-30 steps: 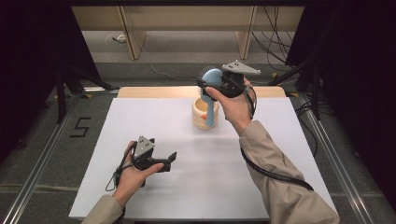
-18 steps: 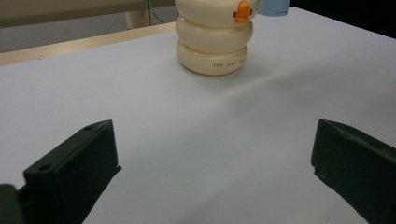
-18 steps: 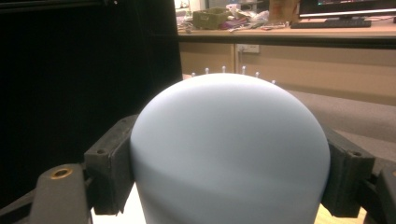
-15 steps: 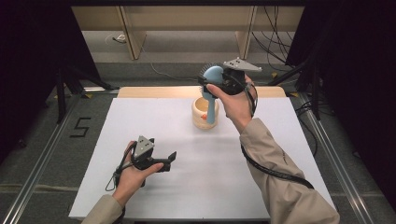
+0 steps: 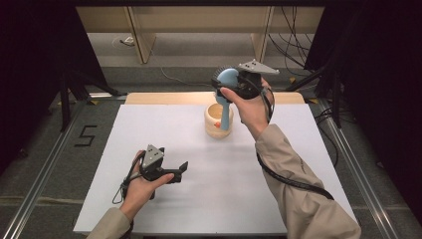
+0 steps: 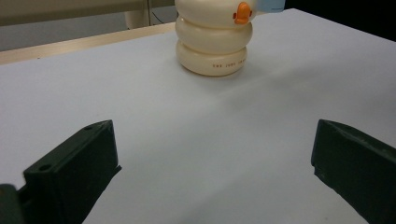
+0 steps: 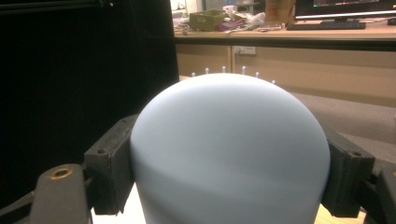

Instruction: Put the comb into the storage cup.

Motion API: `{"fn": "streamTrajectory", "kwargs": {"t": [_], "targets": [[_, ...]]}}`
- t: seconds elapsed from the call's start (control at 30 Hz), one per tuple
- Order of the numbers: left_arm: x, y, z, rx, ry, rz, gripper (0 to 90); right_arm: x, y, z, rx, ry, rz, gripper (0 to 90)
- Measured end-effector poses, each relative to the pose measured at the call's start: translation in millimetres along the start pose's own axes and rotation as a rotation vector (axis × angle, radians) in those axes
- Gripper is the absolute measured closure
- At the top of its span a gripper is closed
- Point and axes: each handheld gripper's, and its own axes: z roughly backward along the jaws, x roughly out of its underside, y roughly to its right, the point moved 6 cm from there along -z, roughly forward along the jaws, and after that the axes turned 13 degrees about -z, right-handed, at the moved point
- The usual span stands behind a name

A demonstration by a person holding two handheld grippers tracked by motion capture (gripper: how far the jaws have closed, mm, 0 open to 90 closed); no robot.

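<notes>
A light blue hairbrush (image 5: 226,79) hangs head up, my right gripper (image 5: 234,83) shut on its rounded head (image 7: 229,149). White bristle tips peek over the top in the right gripper view. The brush handle (image 5: 226,117) points down at a cream ringed cup (image 5: 214,123) standing at the table's far middle. I cannot tell whether the handle's end is inside the cup. The cup (image 6: 212,42) bears a small orange knob (image 6: 243,12). My left gripper (image 5: 180,170) rests near the front left, open, its jaws (image 6: 212,177) wide apart and aimed at the cup with nothing between them.
The white tabletop (image 5: 278,164) has a wooden strip (image 5: 164,98) along its far edge. Metal rails (image 5: 45,164) run beside the table on both sides. Cables (image 5: 293,30) and wooden furniture legs (image 5: 142,42) lie beyond the far edge.
My right hand has lifted the brush a little above the cup. The left gripper has stayed where it was.
</notes>
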Motion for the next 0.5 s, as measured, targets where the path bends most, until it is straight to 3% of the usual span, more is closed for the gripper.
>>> {"fn": "streamTrajectory", "kwargs": {"t": [0.5], "targets": [[0.5, -0.6, -0.3, -0.003, -0.002, 0.001, 0.1, -3.5, 4.4, -2.0, 0.014, 0.002, -0.001, 21.1]]}}
